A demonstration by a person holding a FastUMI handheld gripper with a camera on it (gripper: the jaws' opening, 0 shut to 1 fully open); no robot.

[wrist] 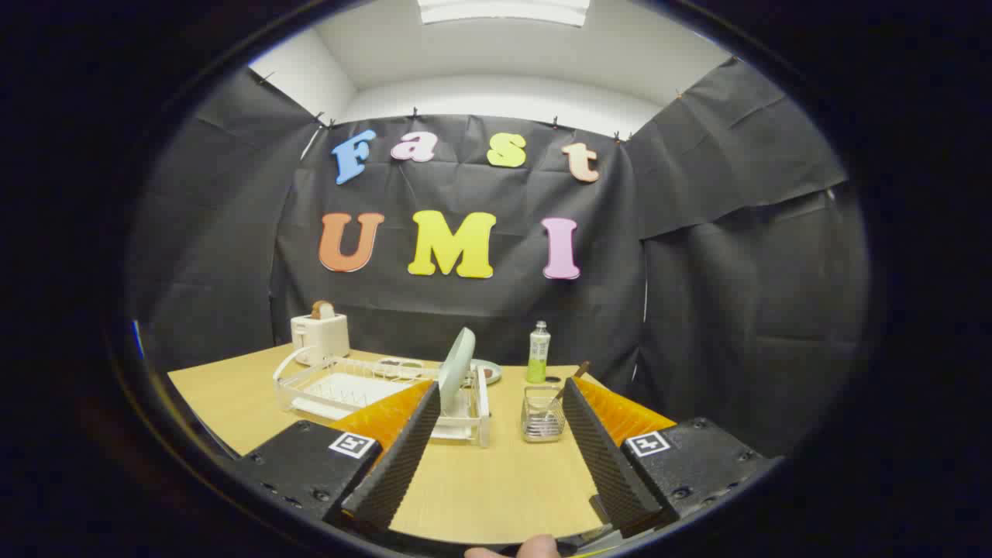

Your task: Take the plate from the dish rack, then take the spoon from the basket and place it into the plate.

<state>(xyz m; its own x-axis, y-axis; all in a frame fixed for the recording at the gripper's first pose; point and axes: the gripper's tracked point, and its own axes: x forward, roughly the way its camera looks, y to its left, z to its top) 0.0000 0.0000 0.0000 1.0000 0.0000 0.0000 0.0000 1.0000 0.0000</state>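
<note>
A light wooden tabletop is enclosed on three sides by black cloth that is hung in creased panels. Above the cloth, a white wall and a ceiling light panel are seen.

One plate, one basket, one toaster.

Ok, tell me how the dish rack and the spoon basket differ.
The dish rack is white, wide and low, holding an upright plate; the basket is a small, dark wire cup with a spoon leaning out. Both stand on the table, beyond the open tongs.
</note>
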